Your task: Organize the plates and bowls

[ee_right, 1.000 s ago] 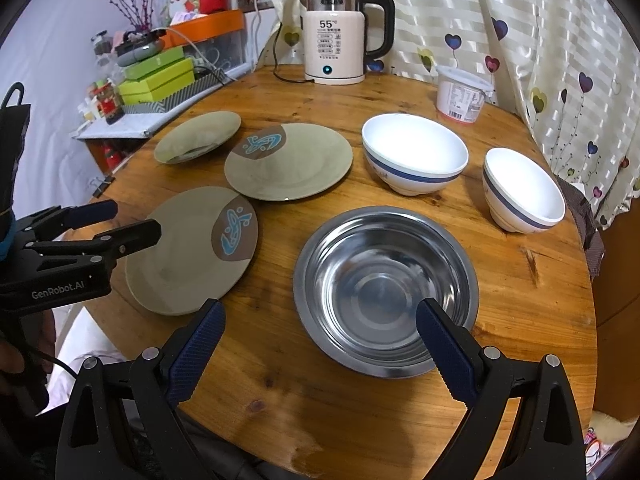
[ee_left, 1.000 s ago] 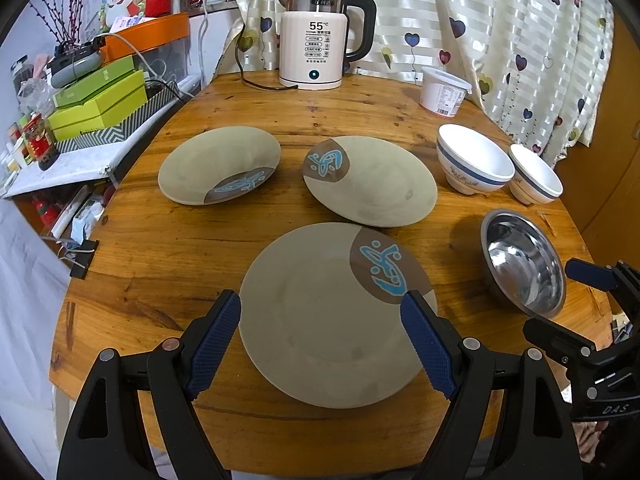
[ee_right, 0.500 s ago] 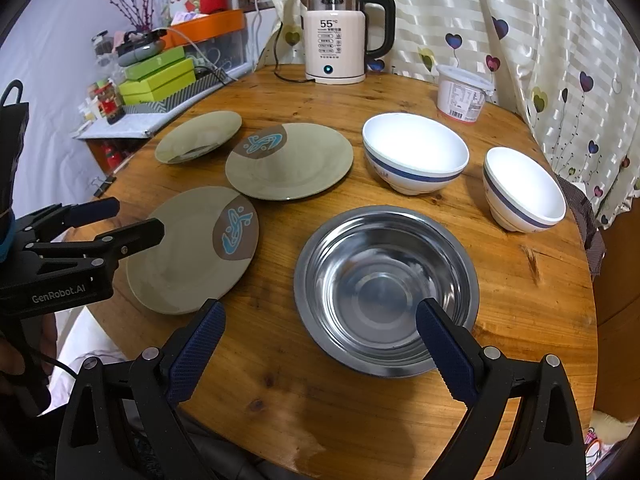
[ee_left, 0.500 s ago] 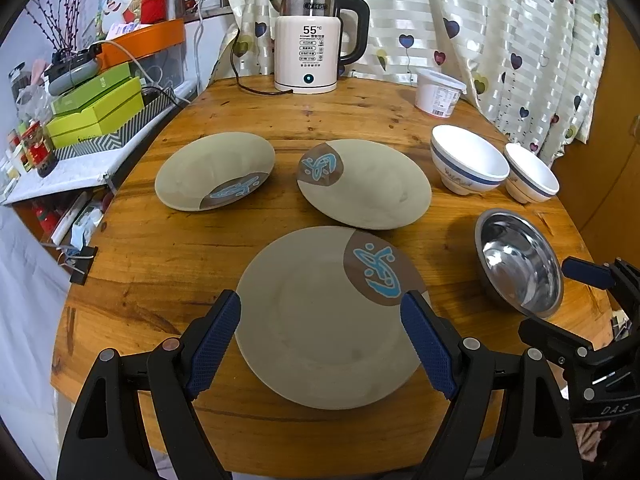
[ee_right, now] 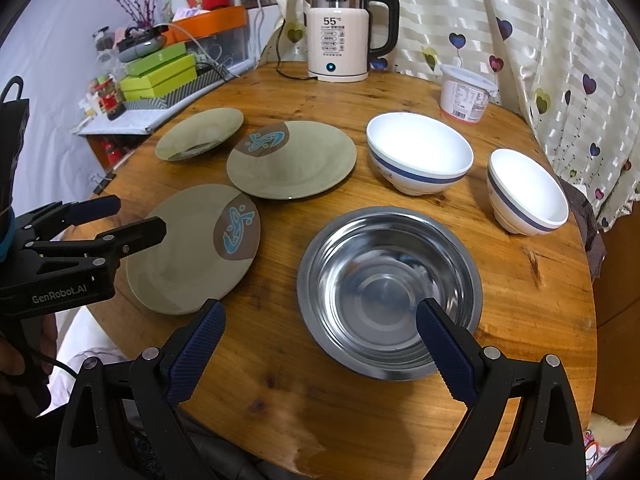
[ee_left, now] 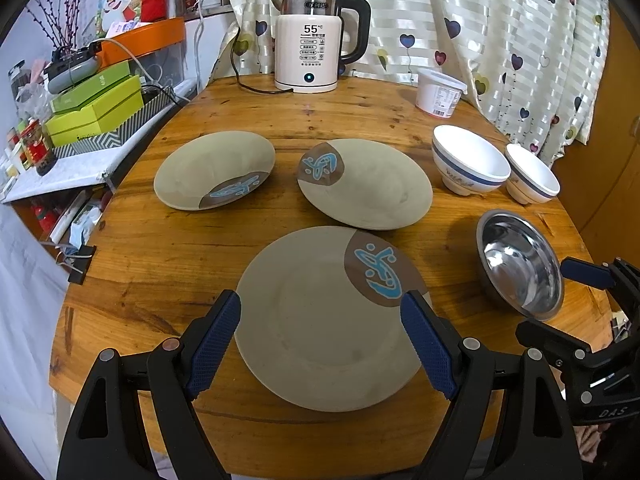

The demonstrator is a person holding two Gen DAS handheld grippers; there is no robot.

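Left gripper (ee_left: 320, 336) fingers apart over near plate (ee_left: 320, 320); right gripper (ee_right: 320, 340) apart, 1 finger over steel bowl (ee_right: 388, 292). Risk: thin rim slips, plate overhangs edge.

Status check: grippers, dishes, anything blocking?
Left gripper open over near plate. Right gripper open at steel bowl. Nothing held, nothing stacked yet. Kettle and tub at table's far edge, clear of dishes.

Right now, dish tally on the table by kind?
Beige plates: 3 (near plate, middle plate, far-left plate)
White bowls: 2 (larger bowl, smaller bowl)
Steel bowl: 1
Total: 6
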